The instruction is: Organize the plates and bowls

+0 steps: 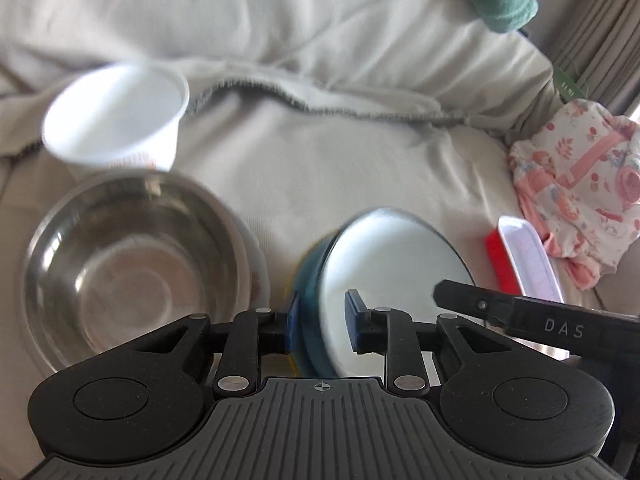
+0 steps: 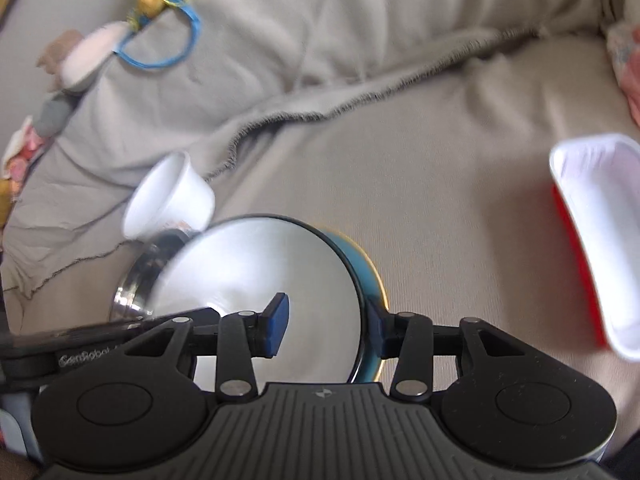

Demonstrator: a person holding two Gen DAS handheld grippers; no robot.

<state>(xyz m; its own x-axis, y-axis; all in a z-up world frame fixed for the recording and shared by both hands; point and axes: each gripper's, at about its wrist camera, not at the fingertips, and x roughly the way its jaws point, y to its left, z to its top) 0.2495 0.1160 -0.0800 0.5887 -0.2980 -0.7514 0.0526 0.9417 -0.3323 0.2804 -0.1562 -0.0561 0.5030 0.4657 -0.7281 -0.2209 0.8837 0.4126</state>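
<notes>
A blue bowl with a white inside stands tilted on a beige blanket. My left gripper has its blue pads on either side of the bowl's near wall and grips it. In the right wrist view my right gripper grips the opposite rim of the same bowl. A steel bowl sits left of it, resting in a white dish. A white plastic bowl lies tipped behind the steel bowl. A red and white rectangular tray lies to the right.
The beige blanket covers a soft bed with folds. Pink patterned clothing lies at the right and a green cloth at the back. Toys with a blue ring lie at the far left in the right wrist view.
</notes>
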